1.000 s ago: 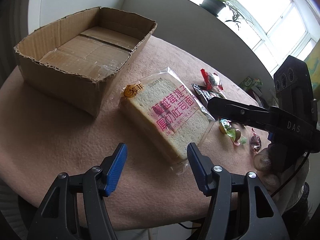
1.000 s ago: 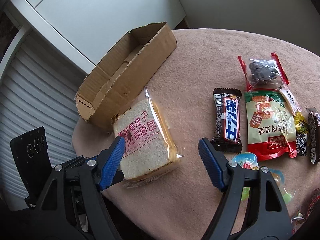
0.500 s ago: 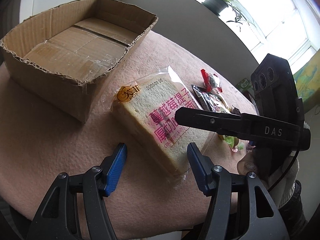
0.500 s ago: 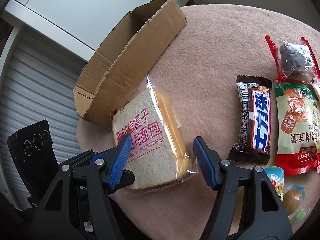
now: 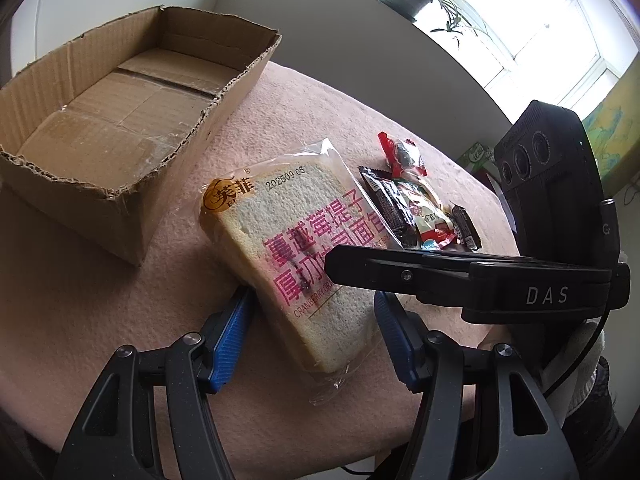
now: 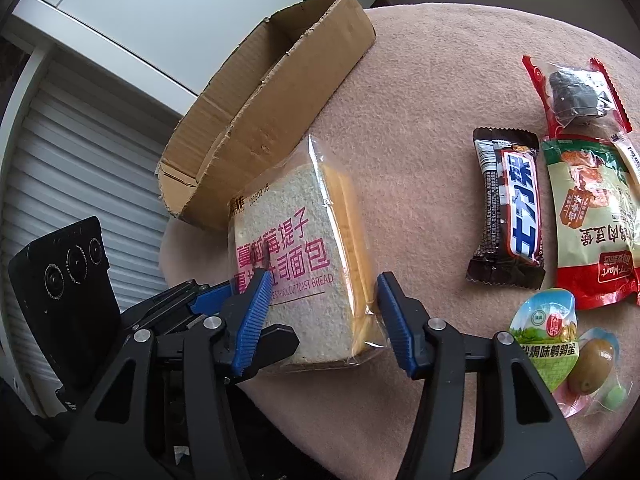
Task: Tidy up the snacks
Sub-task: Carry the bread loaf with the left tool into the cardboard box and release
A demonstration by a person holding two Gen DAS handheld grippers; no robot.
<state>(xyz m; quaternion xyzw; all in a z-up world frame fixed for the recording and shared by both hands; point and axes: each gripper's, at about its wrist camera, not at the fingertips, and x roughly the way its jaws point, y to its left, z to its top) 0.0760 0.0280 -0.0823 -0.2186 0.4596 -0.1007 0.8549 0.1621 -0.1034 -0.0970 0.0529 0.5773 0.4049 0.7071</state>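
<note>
At frame centre, the clear-wrapped sliced bread pack [image 6: 304, 272] lies on the pink felt table [image 6: 420, 120] below the open brown cardboard box [image 5: 120, 112]. The right gripper [image 6: 318, 308], jaws just closing, pinches it; the left gripper [image 5: 312, 332] straddles it, contact unclear.

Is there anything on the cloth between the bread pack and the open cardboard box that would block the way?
Nothing visible. Only bare pink cloth lies between the bread and the box. The box floor looks empty; its near wall must be cleared.

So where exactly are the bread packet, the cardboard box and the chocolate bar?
bread packet [image 6: 292, 264]: right wrist view, printed front.
cardboard box [image 5: 120, 116]: left wrist view, inside floor.
chocolate bar [image 6: 516, 208]: right wrist view, blue label.
</note>
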